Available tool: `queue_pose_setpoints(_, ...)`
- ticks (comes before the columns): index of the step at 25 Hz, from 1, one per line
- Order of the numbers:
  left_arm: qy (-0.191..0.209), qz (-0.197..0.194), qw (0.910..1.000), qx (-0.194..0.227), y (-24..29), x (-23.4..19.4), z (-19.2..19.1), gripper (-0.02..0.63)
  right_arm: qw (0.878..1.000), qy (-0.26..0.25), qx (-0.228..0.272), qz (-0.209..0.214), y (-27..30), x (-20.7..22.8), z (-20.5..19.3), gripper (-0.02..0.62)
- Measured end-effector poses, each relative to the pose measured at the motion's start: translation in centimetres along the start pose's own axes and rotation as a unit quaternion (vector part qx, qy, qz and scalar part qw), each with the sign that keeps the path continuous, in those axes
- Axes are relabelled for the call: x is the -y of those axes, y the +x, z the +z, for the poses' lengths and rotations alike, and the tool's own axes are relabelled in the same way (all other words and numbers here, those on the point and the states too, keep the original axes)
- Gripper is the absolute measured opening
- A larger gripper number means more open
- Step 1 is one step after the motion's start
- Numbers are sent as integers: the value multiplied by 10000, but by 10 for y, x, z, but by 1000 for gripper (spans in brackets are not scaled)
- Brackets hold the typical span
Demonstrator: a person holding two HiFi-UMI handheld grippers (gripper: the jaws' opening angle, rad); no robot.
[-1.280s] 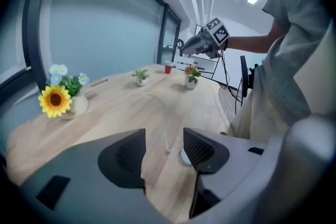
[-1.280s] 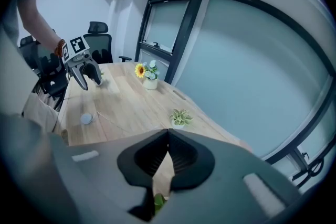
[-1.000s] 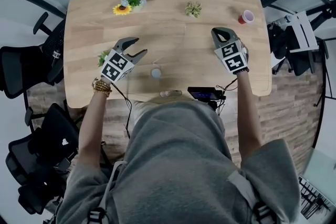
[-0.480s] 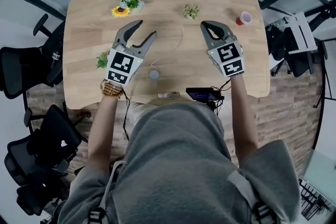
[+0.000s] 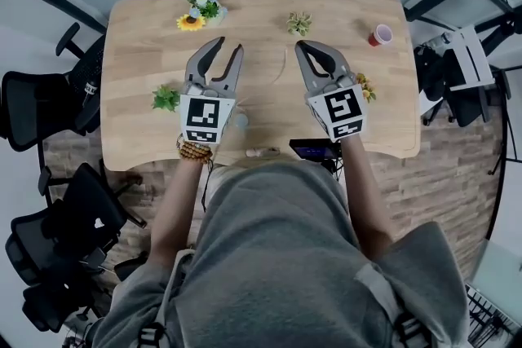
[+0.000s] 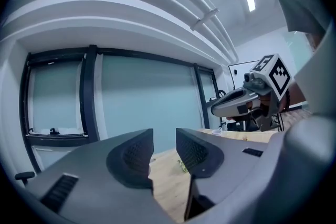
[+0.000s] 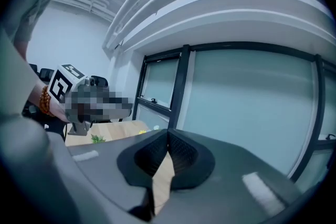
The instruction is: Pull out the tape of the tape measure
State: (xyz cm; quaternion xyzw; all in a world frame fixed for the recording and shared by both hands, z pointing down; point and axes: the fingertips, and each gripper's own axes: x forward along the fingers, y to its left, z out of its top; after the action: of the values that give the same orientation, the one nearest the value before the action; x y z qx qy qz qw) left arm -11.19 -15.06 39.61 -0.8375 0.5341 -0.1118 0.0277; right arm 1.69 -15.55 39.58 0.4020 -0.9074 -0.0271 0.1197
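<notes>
Over the tabletop [image 5: 269, 20], the left claw [image 5: 228, 46] had just been narrowing, jaws apart around nothing; the right claw [image 5: 310, 50] was closed, empty.

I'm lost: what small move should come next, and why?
Probably lower the left gripper to the tape measure, which lies untouched on the table; the left fingers have just been closing on nothing, and the right gripper is shut, empty.

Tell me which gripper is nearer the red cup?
Right. In the head view the right gripper hangs left of the cup; the left gripper, its empty jaws just closing partway, is farther left.
</notes>
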Motion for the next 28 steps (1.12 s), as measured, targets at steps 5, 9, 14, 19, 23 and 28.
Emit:
queue_pose_setpoints(5, -65, 184, 9997, 162, 4, 7, 7, 112, 9989, 127, 335, -316, -7, 0, 8, 11)
queue_pose_setpoints(9, -49, 182, 9996, 188, 7, 18, 7, 89, 9950, 511, 386, -766, -19, 7, -3, 11)
queue_pose_setpoints(14, -109, 258, 9995, 159, 10, 24, 2, 60, 9934, 743, 350, -806, -24, -12, -14, 11)
queue_pose_setpoints(19, -131, 407, 9990, 115, 8, 24, -9, 43, 9952, 699, 409, -555, -13, -40, -8, 11)
queue_pose_setpoints(23, -72, 564, 9983, 115, 1, 26, -14, 35, 9942, 748, 352, -693, -9, -42, -13, 11)
queue_pose_setpoints(28, -64, 578, 9983, 0, -2, 33, -26, 32, 9921, 874, 384, -813, -7, -37, -18, 11)
